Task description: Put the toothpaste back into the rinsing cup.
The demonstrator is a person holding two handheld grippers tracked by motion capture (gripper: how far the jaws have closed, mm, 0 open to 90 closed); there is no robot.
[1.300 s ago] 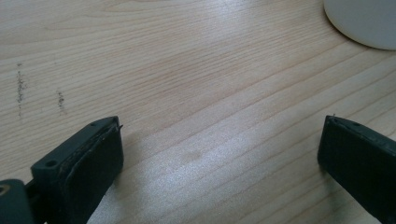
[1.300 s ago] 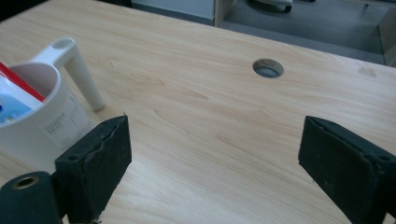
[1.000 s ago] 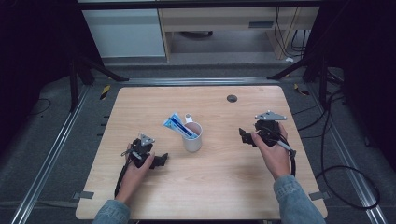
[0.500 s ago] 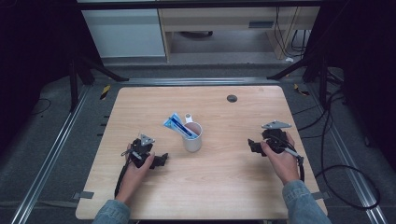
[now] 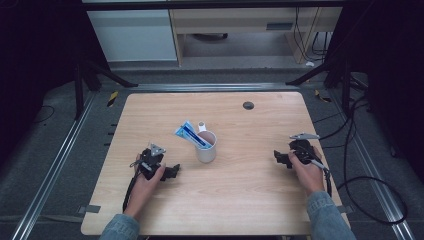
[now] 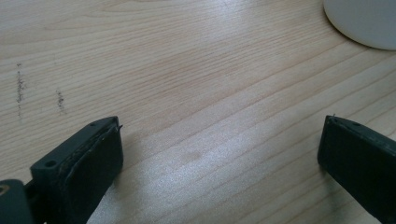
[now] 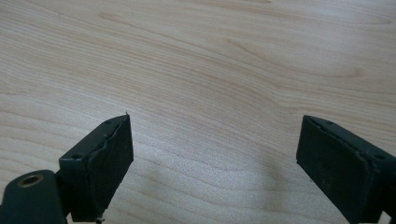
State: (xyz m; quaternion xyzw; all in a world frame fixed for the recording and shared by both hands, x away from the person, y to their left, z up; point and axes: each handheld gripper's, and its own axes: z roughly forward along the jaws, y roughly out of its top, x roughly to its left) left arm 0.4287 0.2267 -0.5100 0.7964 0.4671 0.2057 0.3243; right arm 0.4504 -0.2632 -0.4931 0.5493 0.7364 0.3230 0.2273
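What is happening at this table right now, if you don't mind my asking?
A person holds a gripper in each hand, low over the wooden table. The left gripper and the right gripper are both open and hold nothing. Between them stands a white cup with a blue-and-white toothpaste tube leaning in it. Neither gripper touches the cup.

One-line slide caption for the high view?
Both hands rest open grippers, left gripper and right gripper, on the wooden table either side of a white cup holding a toothpaste tube.
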